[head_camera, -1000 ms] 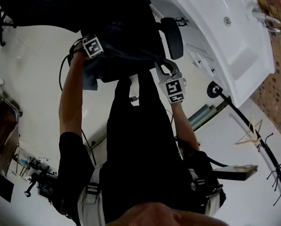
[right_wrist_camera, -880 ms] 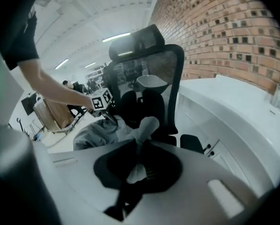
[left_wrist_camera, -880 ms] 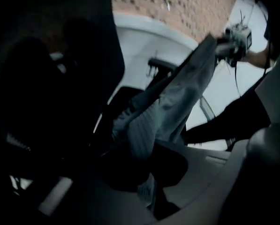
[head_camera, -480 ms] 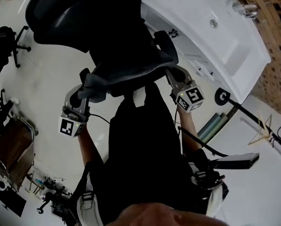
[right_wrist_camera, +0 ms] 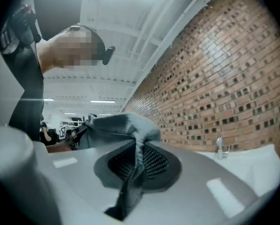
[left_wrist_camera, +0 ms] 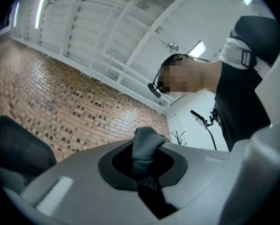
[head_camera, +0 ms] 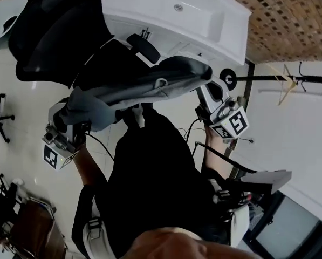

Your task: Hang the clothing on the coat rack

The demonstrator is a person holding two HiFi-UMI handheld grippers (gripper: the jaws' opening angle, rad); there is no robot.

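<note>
A grey garment (head_camera: 134,88) hangs stretched between my two grippers in front of the person's chest. My left gripper (head_camera: 67,117) is shut on its left end; in the left gripper view a fold of the grey cloth (left_wrist_camera: 144,146) is pinched between the jaws. At the garment's right end my right gripper (head_camera: 210,93) is shut too, with cloth (right_wrist_camera: 132,139) bunched in its jaws. The black coat rack (head_camera: 290,79) stands to the right against a white wall, a wooden hanger (head_camera: 283,85) on it. It stands apart from both grippers.
A white washbasin (head_camera: 182,15) on a brick wall is just behind the garment, its tap (right_wrist_camera: 219,146) in the right gripper view. A black office chair (head_camera: 47,36) stands at the upper left. A black stand (head_camera: 258,179) is by the person's right side.
The garment has come up off the chair and now spreads between both grippers. The left gripper swung down and left. The view has turned so the coat rack shows at the right.
</note>
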